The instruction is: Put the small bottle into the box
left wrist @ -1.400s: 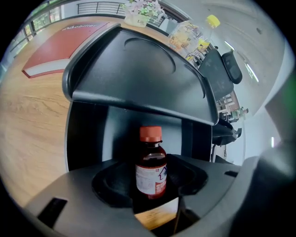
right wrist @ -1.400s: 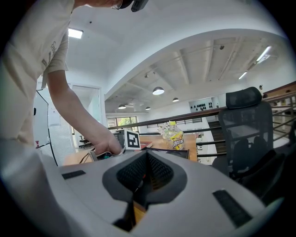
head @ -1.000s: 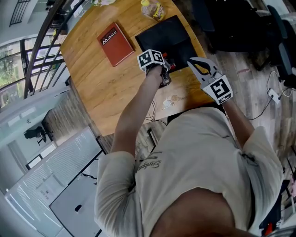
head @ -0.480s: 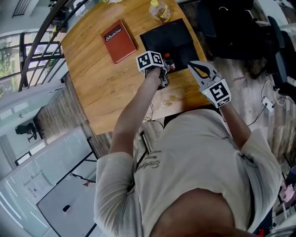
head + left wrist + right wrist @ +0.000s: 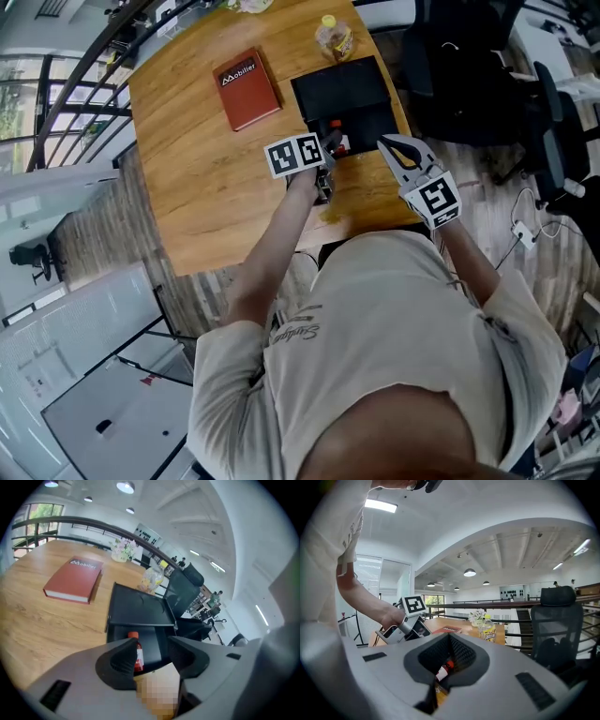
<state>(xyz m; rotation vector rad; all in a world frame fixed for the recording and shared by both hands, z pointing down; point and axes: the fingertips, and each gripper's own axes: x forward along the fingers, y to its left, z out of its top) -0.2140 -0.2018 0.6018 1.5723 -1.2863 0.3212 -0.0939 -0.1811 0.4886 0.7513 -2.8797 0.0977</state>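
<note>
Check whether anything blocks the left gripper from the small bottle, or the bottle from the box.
Nothing visible does. The left gripper's open jaws face the small bottle directly, and it appears to lie already inside the open box.

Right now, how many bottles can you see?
2. A small red-capped bottle sits in the black box; a yellow bottle stands behind it on the table.

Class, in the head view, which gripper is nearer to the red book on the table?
Left. The left gripper is at the near left corner of the black box, the side facing the red book; the right gripper is at its near right corner, farther away.
</note>
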